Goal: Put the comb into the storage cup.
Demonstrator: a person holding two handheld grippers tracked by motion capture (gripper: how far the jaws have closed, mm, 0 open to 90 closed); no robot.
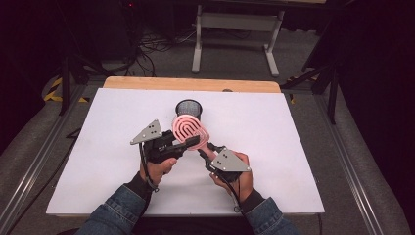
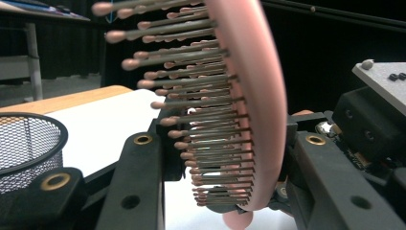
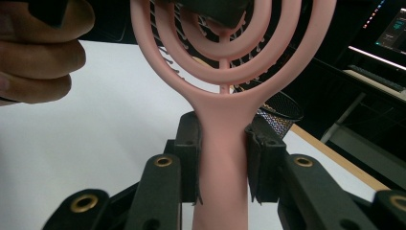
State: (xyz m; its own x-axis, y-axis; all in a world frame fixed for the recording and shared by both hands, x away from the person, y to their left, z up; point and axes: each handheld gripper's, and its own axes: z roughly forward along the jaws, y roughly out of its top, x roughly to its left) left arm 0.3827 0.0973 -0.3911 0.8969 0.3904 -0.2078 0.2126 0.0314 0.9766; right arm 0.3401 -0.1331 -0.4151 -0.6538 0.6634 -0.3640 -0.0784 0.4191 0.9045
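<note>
The right claw [image 3: 222,165] grips the handle of the pink hairbrush [image 1: 191,129]; the left claw [image 2: 225,158] is closed on its head (bristle side), above the white bench [image 1: 98,147], near the mesh cup [image 1: 189,107]. No readable writing.

overhead view; two close gripper views

No legible text, labels, brands or numbers anywhere. A monitor [image 3: 393,29] at the far right of the right gripper view carries lit lines, too small to read.
</note>
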